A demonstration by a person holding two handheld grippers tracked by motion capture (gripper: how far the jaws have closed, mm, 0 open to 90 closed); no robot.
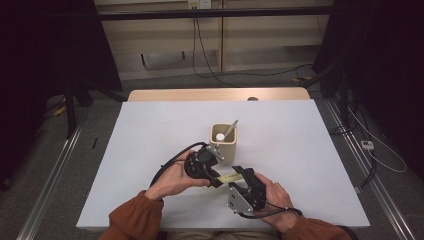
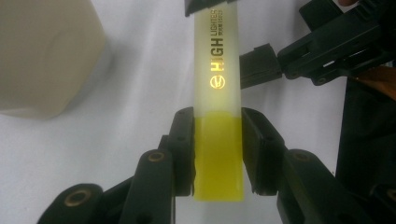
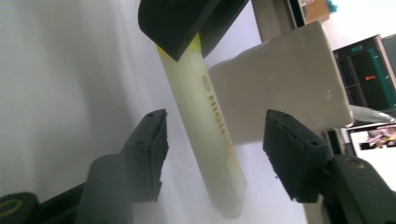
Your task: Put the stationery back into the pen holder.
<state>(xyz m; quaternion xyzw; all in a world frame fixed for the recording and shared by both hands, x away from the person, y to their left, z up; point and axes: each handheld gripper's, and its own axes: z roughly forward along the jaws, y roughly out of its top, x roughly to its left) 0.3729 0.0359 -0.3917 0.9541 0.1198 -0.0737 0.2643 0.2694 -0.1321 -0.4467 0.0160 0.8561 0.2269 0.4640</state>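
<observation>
Yellow highlighter [image 2: 218, 107] clamped in left gripper [image 2: 218, 154], lying untouched between half-open right gripper [image 3: 212, 158] jaws.

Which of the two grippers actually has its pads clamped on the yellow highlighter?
The left gripper: its pads press both sides of the highlighter at the yellow end. The right gripper straddles the pale end, with gaps between it and both pads.
</observation>
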